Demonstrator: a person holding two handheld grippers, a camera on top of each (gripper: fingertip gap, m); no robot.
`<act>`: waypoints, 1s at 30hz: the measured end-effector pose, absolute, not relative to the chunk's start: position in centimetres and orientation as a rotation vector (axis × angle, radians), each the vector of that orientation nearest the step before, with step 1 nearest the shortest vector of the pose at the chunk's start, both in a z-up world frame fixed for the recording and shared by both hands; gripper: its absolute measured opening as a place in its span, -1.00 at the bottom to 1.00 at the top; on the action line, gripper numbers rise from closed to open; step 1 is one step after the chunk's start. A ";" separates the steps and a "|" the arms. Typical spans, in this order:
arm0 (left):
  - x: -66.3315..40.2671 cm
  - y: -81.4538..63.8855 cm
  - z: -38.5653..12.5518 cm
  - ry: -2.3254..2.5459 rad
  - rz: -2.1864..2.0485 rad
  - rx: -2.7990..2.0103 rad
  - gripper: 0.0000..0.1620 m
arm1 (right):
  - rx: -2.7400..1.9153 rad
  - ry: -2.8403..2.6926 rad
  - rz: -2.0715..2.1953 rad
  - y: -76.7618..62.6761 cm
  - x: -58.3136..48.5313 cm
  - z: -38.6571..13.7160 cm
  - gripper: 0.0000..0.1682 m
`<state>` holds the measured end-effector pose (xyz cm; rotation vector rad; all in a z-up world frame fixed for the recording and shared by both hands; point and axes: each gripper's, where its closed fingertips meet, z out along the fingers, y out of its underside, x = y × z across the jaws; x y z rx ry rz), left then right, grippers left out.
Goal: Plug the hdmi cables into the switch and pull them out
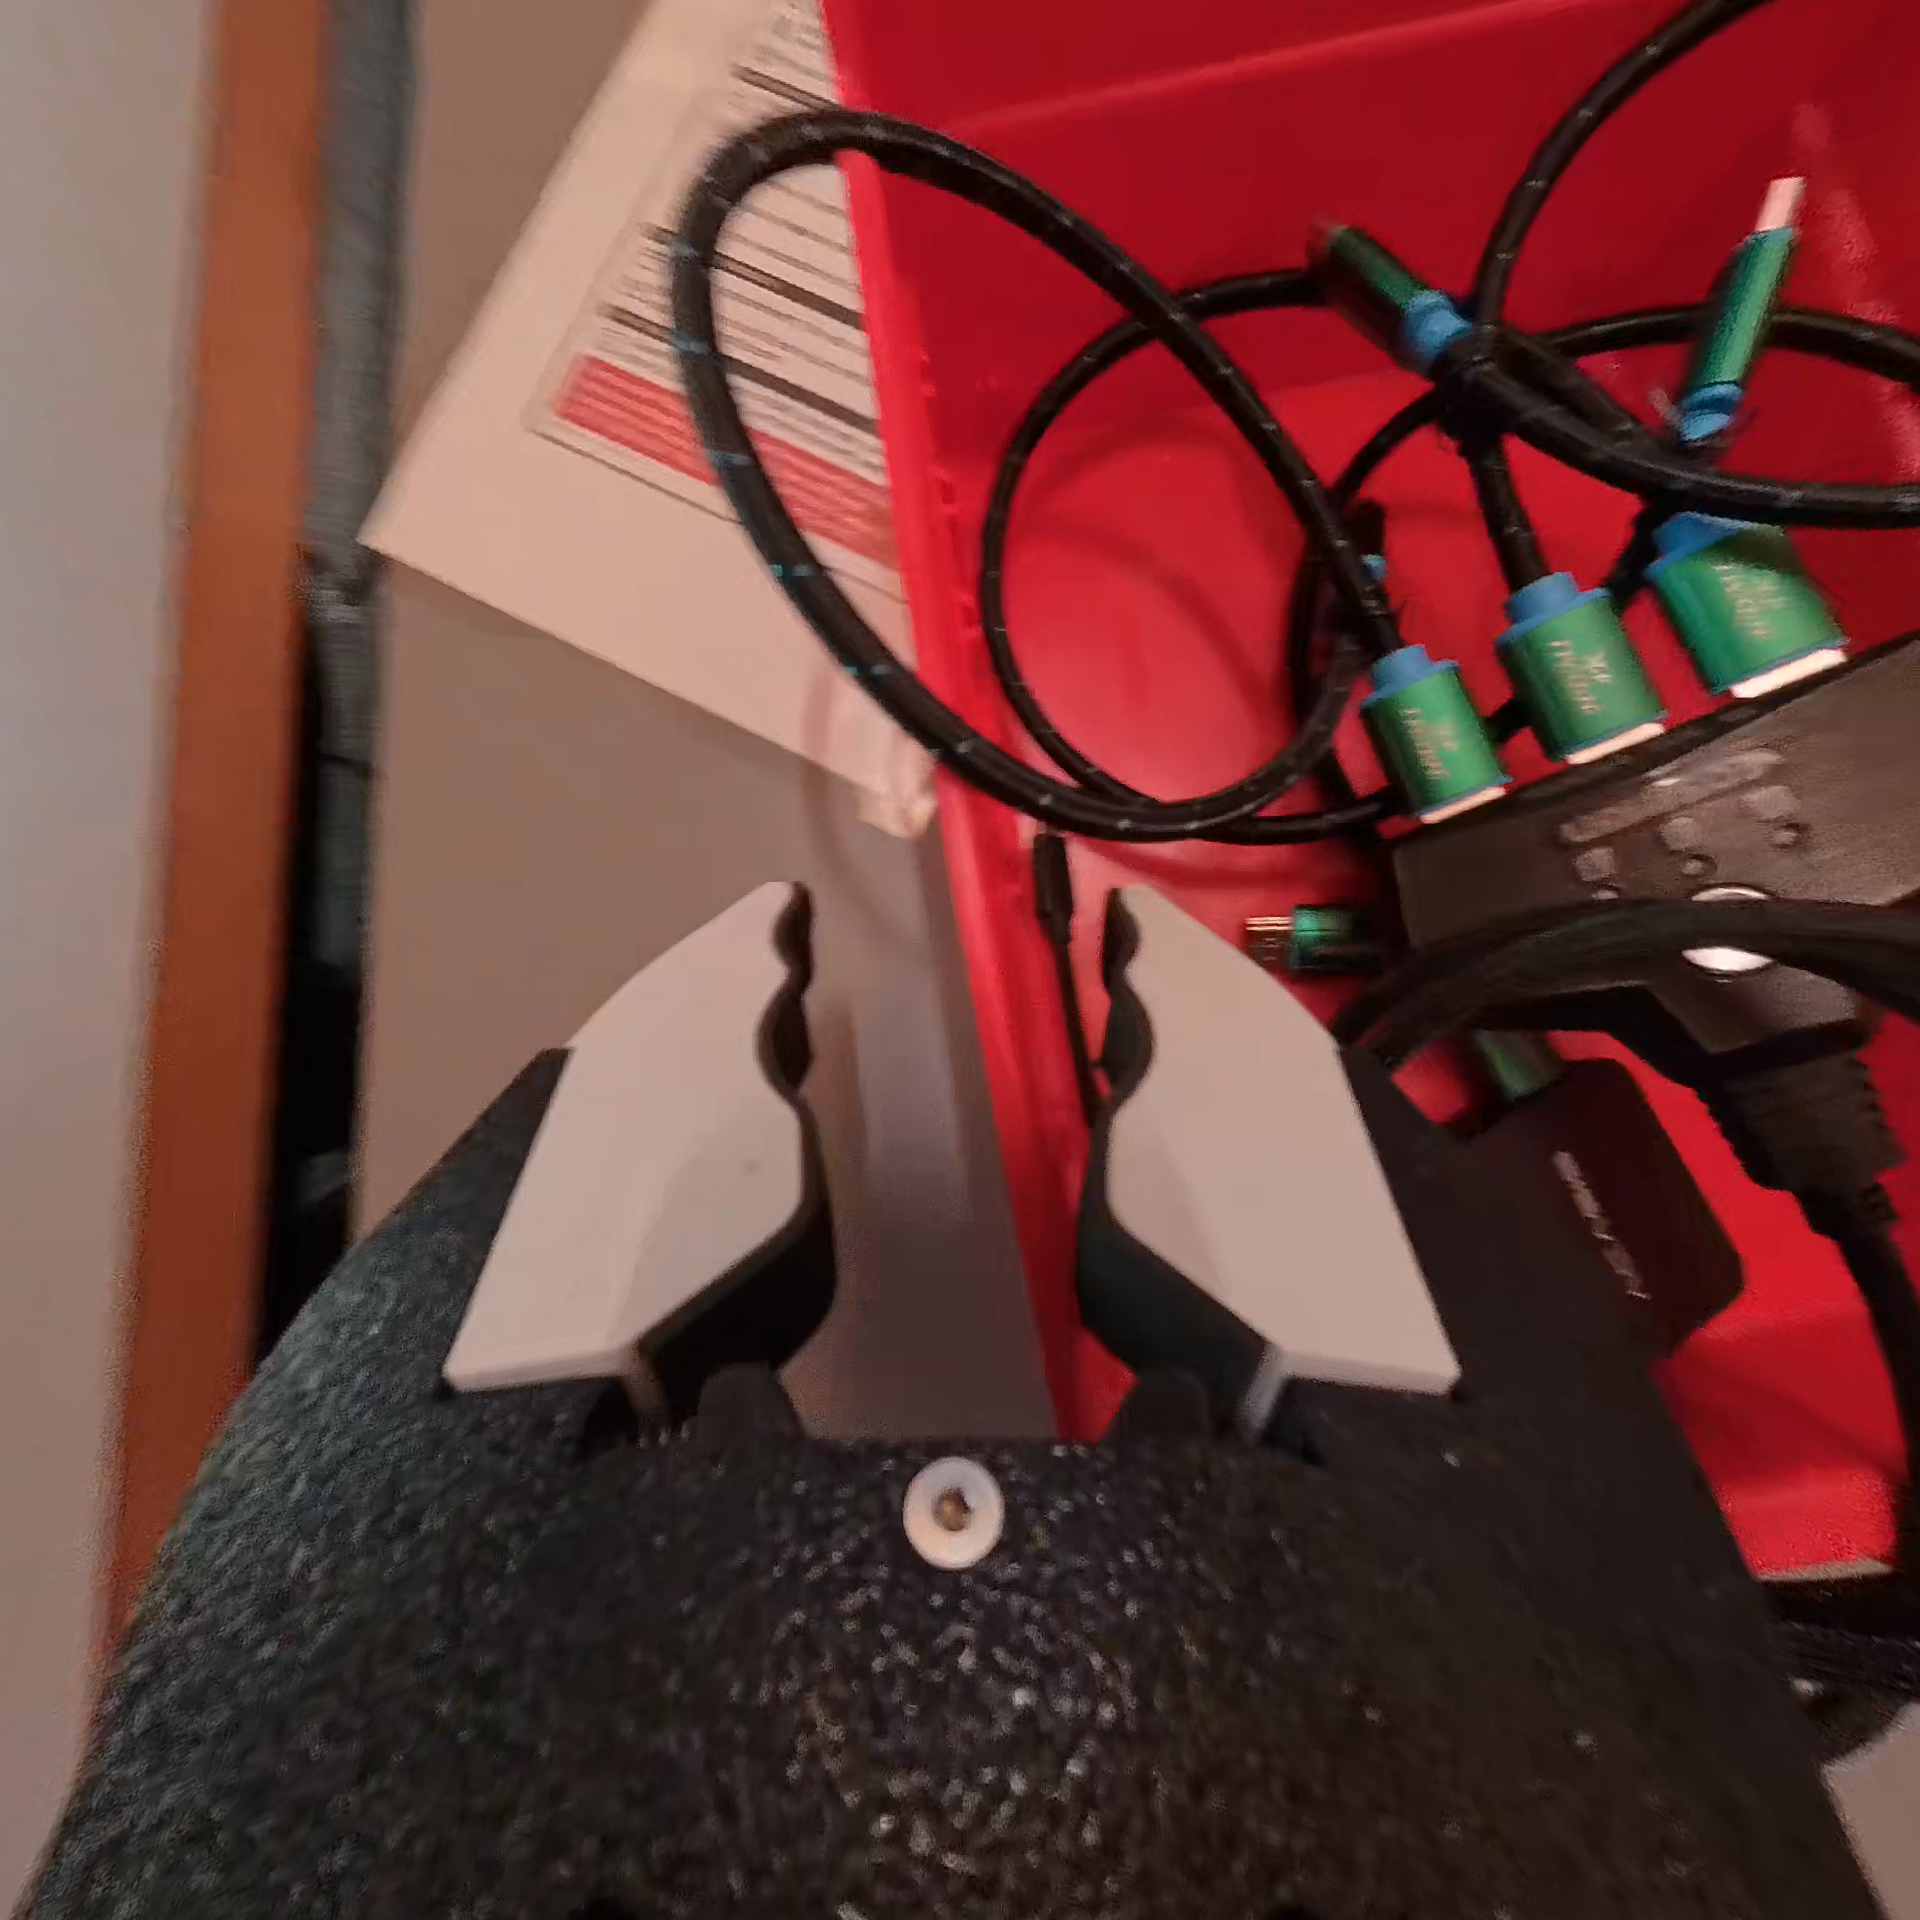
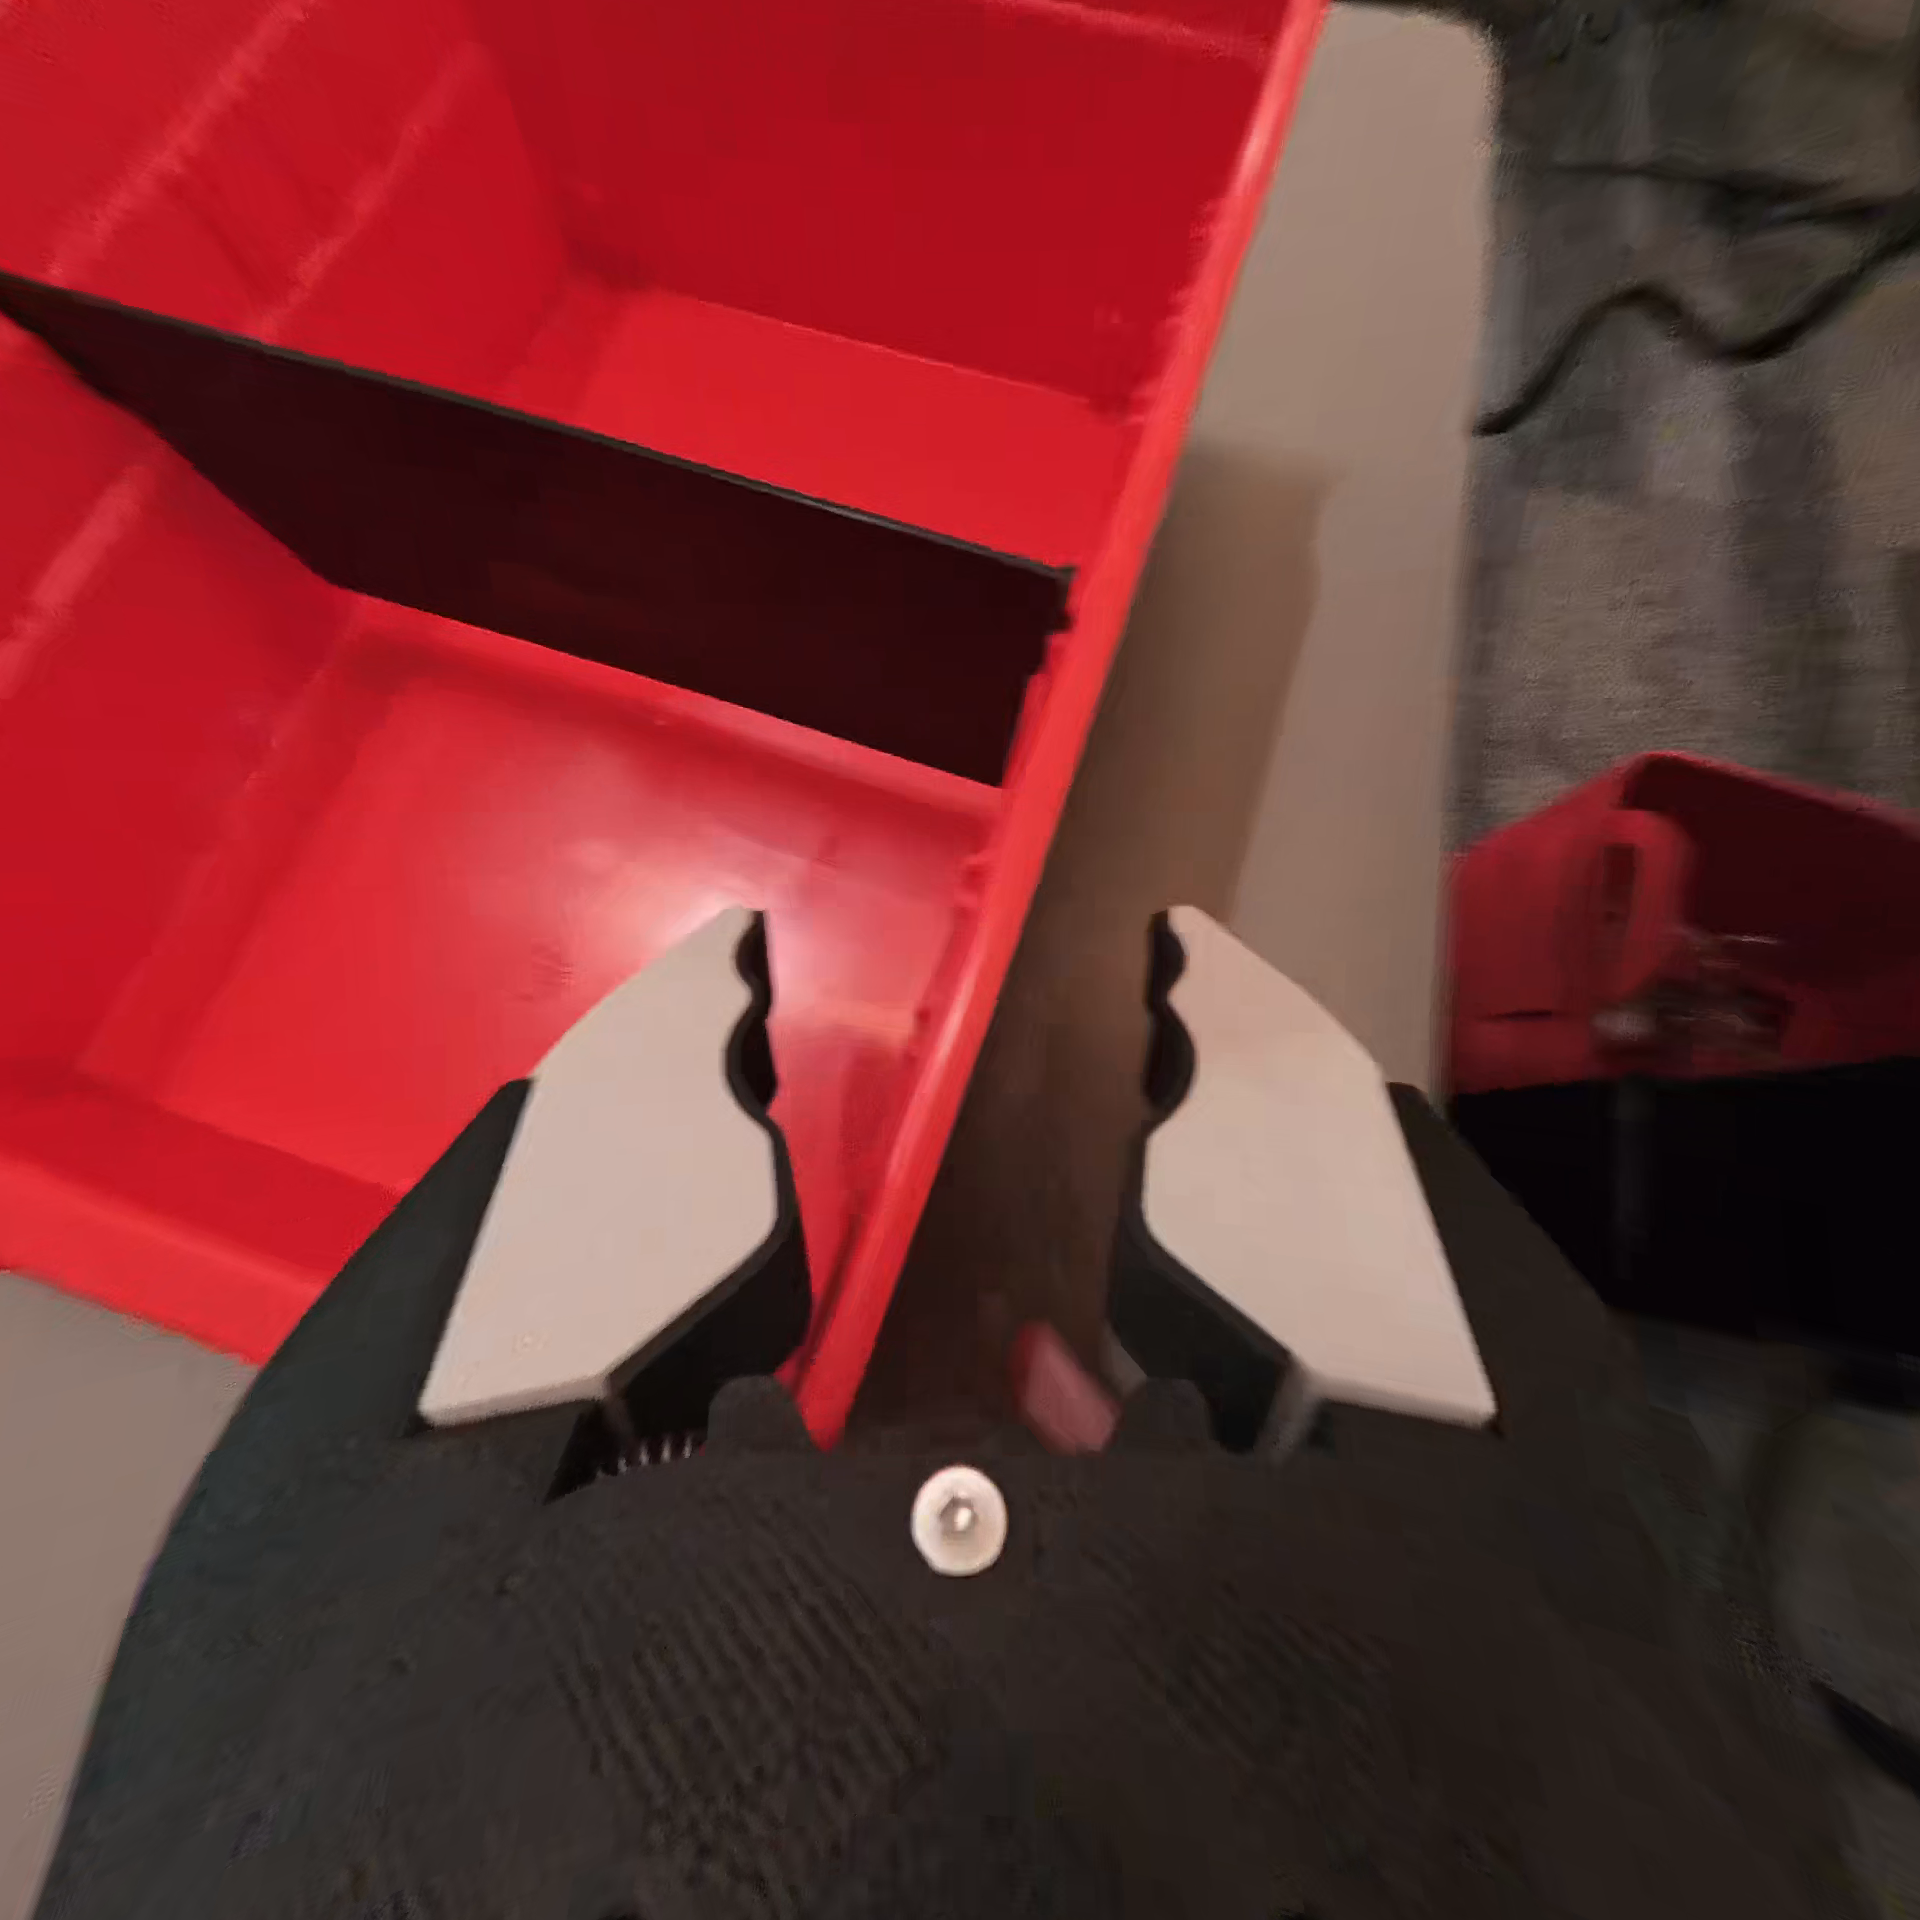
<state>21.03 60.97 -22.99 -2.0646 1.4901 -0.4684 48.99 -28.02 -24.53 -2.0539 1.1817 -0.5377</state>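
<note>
In the left wrist view a black HDMI switch lies in a red bin. Three green HDMI plugs with blue collars sit in its ports. More green plugs lie loose further back, and one small green plug lies beside the switch. Black braided cables loop over the bin's left wall. My left gripper is open and empty above the bin's left wall, left of the switch. In the right wrist view my right gripper is open and empty over the red bin's right wall.
A white cardboard box with a printed label stands left of the bin. A black divider splits the bin. A second red bin sits to the right on a grey surface. A wooden edge runs along the far left.
</note>
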 end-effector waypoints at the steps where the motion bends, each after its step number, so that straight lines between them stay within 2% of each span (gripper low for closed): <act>1: 20.5 61.4 -22.2 1.467 -0.392 -2.041 -0.22 | -2.095 1.175 -0.662 -28.8 49.0 -23.8 -0.04; 5: 19.8 59.1 -17.0 1.411 -0.417 -1.906 -0.27 | -2.012 1.045 -0.902 -27.1 46.6 -18.0 0.00; 8: 20.2 52.1 -12.9 1.447 -0.719 -1.827 -0.38 | -1.868 0.909 -0.806 -22.3 43.2 -14.3 0.05; 10: 20.2 46.2 -12.0 1.570 -0.909 -1.769 -0.44 | -1.843 0.841 -0.699 -18.7 40.5 -13.9 0.04; 18: 18.5 39.8 -18.8 1.704 -0.795 -1.940 -0.37 | -1.785 0.570 -0.464 -6.4 31.5 -15.3 -0.06; 23: 18.2 42.3 -22.5 1.596 -0.641 -2.037 -0.50 | -1.804 0.520 -0.439 -3.9 29.4 -16.8 -0.07; 30: 18.2 43.6 -23.6 1.477 -0.514 -2.022 -0.60 | -1.813 0.550 -0.394 -3.1 28.5 -17.3 -0.03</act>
